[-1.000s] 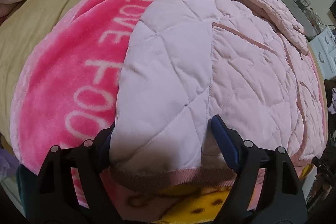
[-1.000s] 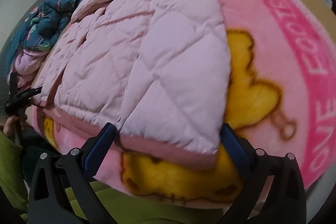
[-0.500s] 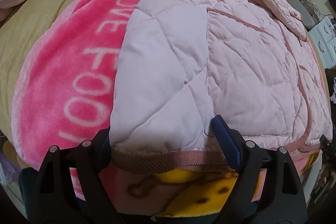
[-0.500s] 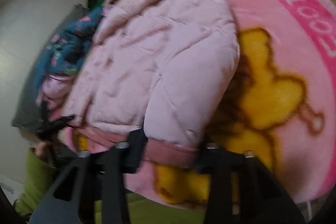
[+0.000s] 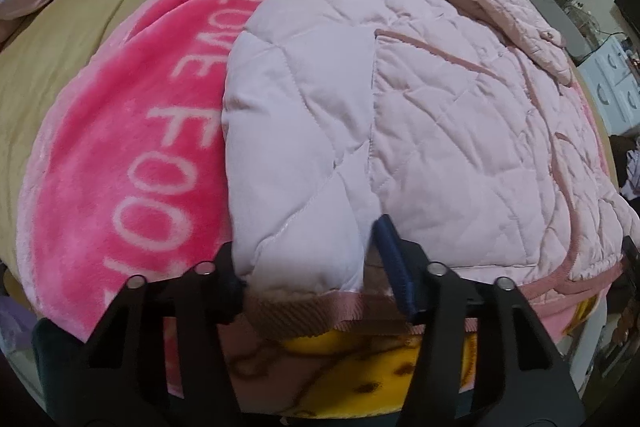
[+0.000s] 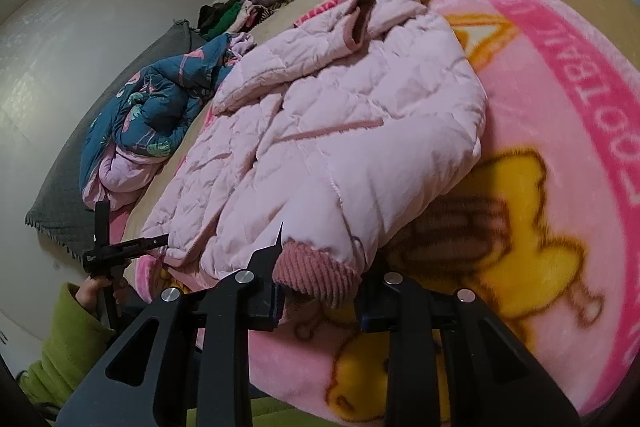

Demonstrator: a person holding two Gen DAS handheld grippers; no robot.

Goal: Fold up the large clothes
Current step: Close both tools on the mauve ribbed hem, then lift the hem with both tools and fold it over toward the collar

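A pink quilted jacket (image 6: pixel 340 131) lies on the blanket-covered bed (image 6: pixel 560 131); both claws, left (image 5: pixel 310 269) closing and right (image 6: pixel 320 277) apparently pinching, grip its near ribbed hem (image 6: pixel 316 271): lift evenly, fold away.

Left wrist view: steeply down, close over the jacket (image 5: pixel 400 115) hem at the bed's near edge. Right wrist view: shallower, along the bed toward the wall. Both share jacket and pink blanket (image 6: pixel 580 155).
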